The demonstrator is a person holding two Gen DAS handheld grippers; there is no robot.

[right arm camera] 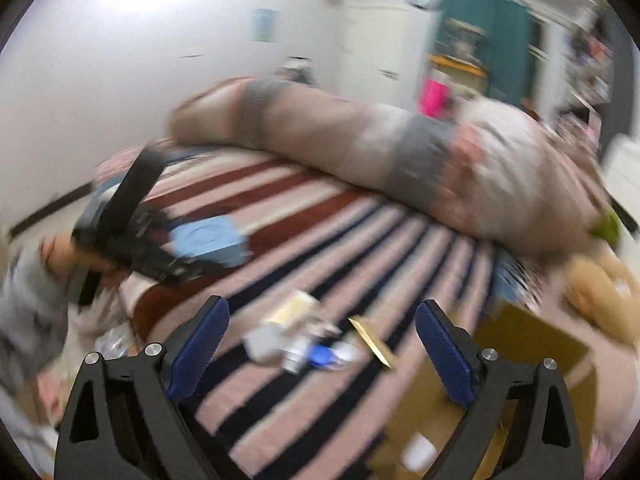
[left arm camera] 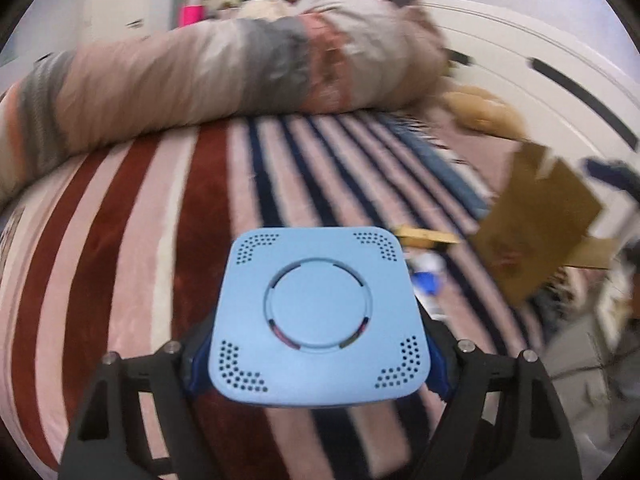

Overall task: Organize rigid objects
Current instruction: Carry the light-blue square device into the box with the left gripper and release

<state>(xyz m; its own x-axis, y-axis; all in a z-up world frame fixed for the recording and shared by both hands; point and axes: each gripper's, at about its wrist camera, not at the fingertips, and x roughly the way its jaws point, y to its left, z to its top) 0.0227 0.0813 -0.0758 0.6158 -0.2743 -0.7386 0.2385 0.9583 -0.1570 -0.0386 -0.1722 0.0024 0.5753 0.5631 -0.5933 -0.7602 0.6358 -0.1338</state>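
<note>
My left gripper (left arm camera: 318, 364) is shut on a light blue square device (left arm camera: 318, 316) with a round centre and dotted corners, held above the striped bed. The same device shows in the right wrist view (right arm camera: 210, 242), with the left gripper's black body beside it. My right gripper (right arm camera: 320, 344) is open and empty above a small pile of objects: a white box (right arm camera: 266, 340), a blue-capped item (right arm camera: 320, 356) and a thin gold box (right arm camera: 374, 342). The gold box (left arm camera: 426, 235) and the blue item (left arm camera: 426, 280) also show right of the device in the left wrist view.
An open cardboard box (left arm camera: 532, 224) stands at the bed's right edge and shows under my right finger (right arm camera: 520, 344). A rolled grey and beige duvet (left arm camera: 224, 68) lies across the far side. A tan plush toy (left arm camera: 484, 110) lies near white cupboards. Both views are motion-blurred.
</note>
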